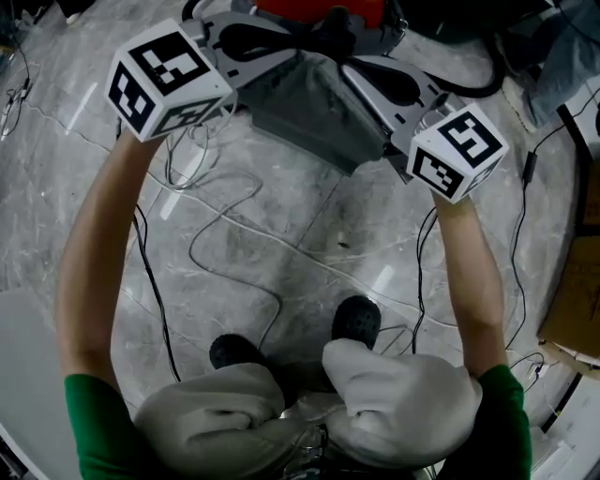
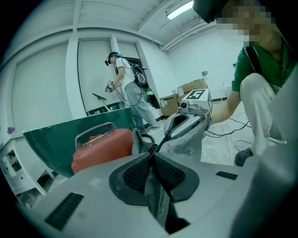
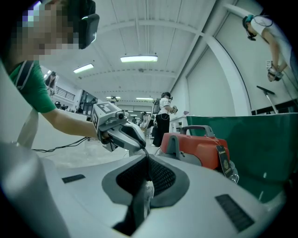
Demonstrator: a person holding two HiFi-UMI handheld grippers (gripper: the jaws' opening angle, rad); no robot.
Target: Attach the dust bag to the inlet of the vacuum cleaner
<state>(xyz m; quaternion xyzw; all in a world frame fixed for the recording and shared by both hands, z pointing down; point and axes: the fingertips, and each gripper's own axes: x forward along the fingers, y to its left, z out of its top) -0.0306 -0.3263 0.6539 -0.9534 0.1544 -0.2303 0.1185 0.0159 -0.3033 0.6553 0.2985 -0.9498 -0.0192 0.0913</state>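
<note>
Pale trouser knees (image 1: 403, 394) are filling the near edge of the head view, with two black shoes (image 1: 356, 319) poking out just beyond them onto the grey marble floor (image 1: 309, 234). Thin cables (image 1: 225, 220) are looping across that floor between the person's bare forearms, which are reaching forward out of green sleeves (image 1: 94, 422). Each hand is carrying a tool topped by a marker cube, one on the left (image 1: 164, 80) and one on the right (image 1: 459, 150). The left gripper (image 2: 151, 154) is clamping its jaws onto a thin fold of grey fabric, and the right gripper (image 3: 146, 161) is pinching the same material from the other side, their tips angling in toward one another. That fabric is the dust bag (image 1: 314, 117), and it is hanging stretched between the two tools, off the floor and just in front of the red vacuum (image 1: 319, 9). Whether it is touching the inlet I cannot tell. Behind the vacuum a green panel (image 2: 60, 135) is standing. Farther off, by the white wall, another person (image 2: 128, 88) is standing with their own gear.
</note>
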